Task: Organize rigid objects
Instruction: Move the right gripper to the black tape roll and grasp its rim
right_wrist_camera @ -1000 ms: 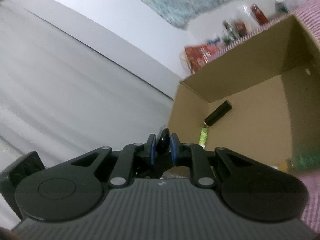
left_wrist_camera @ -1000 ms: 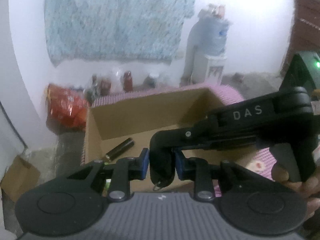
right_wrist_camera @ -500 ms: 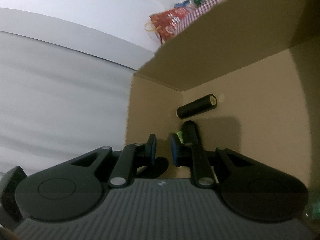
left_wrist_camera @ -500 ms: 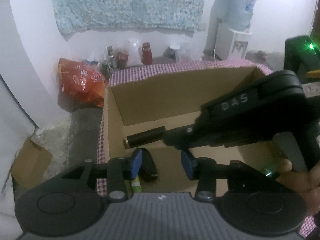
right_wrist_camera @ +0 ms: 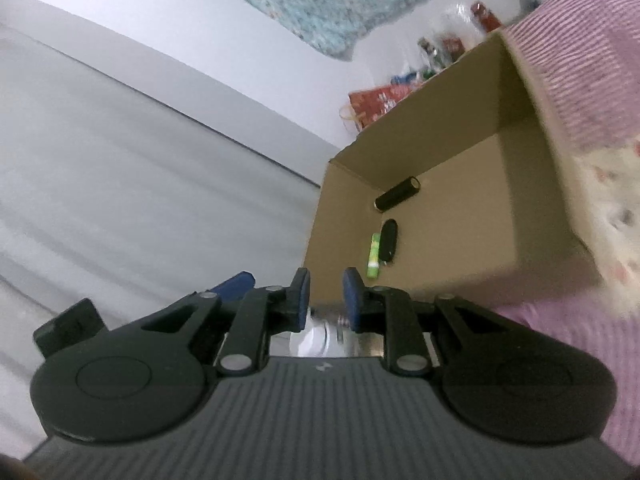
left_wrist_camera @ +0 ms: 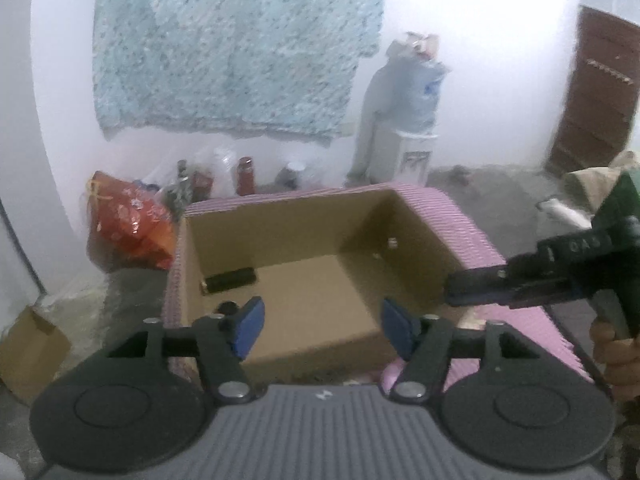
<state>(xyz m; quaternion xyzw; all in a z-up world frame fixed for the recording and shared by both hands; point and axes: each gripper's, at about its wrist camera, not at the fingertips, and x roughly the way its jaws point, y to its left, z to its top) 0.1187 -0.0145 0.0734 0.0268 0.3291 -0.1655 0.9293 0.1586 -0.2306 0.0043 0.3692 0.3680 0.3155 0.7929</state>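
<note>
An open cardboard box (left_wrist_camera: pixel 280 208) stands on a pink checked cloth (left_wrist_camera: pixel 464 228). On its floor lie a black cylinder (left_wrist_camera: pixel 230 280), a black key fob (right_wrist_camera: pixel 389 240) and a green tube (right_wrist_camera: pixel 374 255) side by side. My left gripper (left_wrist_camera: pixel 323 330) hovers over the box's near edge, its jaws opening with nothing between them. The right gripper (right_wrist_camera: pixel 326 300) is back from the box's near corner (right_wrist_camera: pixel 332 164); its jaws are opening a little and hold nothing. In the left wrist view the right gripper (left_wrist_camera: pixel 454 294) reaches in from the right, held by a hand (left_wrist_camera: pixel 612 352).
Beyond the box a red bag (left_wrist_camera: pixel 128 220), several bottles and jars (left_wrist_camera: pixel 244 170) and a water dispenser (left_wrist_camera: pixel 408 120) stand along the white wall. A small cardboard box (left_wrist_camera: pixel 28 352) sits on the floor at left. A brown door (left_wrist_camera: pixel 596 96) is at far right.
The key fob, pinched at the jaws a second ago, dropped into the box and lies beside the green tube. Both grippers pulled back from the box; the left jaws spread wide.
</note>
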